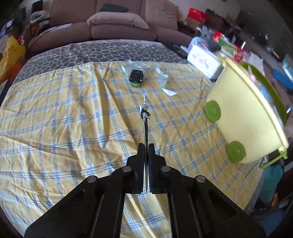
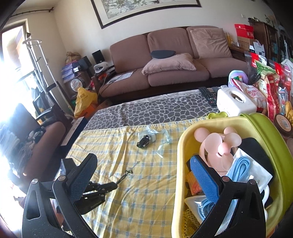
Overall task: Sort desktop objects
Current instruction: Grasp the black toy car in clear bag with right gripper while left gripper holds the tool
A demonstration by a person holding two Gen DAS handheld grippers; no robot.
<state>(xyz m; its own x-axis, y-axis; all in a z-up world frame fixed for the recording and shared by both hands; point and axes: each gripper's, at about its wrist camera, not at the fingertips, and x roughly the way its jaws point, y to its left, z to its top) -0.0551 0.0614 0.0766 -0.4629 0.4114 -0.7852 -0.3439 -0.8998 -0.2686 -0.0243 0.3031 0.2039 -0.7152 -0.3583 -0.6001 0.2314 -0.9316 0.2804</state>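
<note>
Though blurred elsewhere, pink fan (image 2: 218,146) here.

A home living room: a brown sofa (image 2: 164,60) with cushions, a framed painting (image 2: 146,11) above it, and a cloth-covered worktop (image 2: 137,201).

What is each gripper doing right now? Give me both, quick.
Left gripper: jaws shut on a thin strap with a clip at its end.
Right gripper: jaws open, holding nothing, beside the yellow basket.
</note>
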